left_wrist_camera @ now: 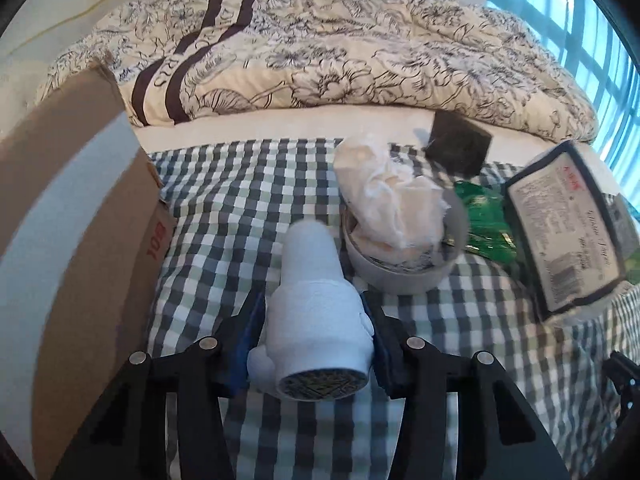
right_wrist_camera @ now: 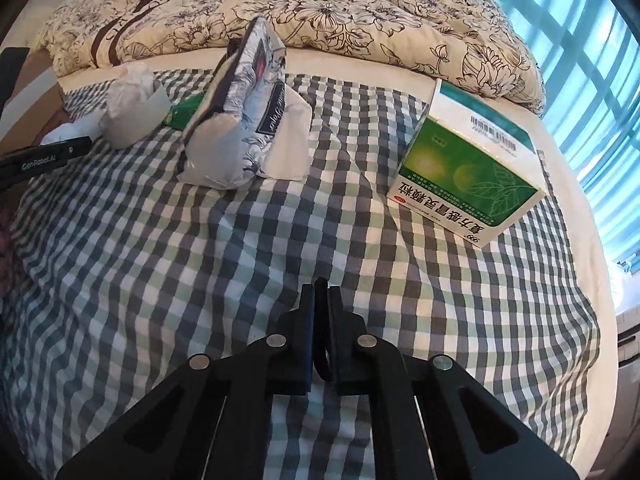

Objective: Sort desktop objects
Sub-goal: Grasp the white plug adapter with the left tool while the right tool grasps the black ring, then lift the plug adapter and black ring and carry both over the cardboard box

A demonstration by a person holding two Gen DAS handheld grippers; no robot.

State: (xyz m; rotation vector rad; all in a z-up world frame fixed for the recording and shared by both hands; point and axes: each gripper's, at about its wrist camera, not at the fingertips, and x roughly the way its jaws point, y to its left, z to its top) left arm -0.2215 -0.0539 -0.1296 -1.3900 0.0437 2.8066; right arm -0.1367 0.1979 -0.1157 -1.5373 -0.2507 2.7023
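L tool (left_wrist_camera: 316, 356): fingers pinched on pale blue figurine (left_wrist_camera: 314, 312), held base-toward-cam above the checked cloth (left_wrist_camera: 240, 200). Just ahead-R of it: white cup (left_wrist_camera: 400, 276) stuffed w/ crumpled tissue (left_wrist_camera: 384, 196). Cardboard box (left_wrist_camera: 72, 240) to its L. Tissue pack (left_wrist_camera: 560, 224) farther R, w/ green wrapper (left_wrist_camera: 484, 220) btwn it and cup.

R tool (right_wrist_camera: 320, 336): fingers pressed together, thin dark ring (right_wrist_camera: 320, 364) btwn them; contact unclear. Green medicine box (right_wrist_camera: 468, 168) ahead-R on cloth; tissue pack ahead-L. All on bed, floral quilt (right_wrist_camera: 320, 12) beyond.

The left tool (left_wrist_camera: 316, 316) is clamped from both sides on a pale blue figurine (left_wrist_camera: 312, 320), its fingers level. The right tool (right_wrist_camera: 320, 312) hangs low with fingers nearly together, pinching a thin dark ring (right_wrist_camera: 322, 356).
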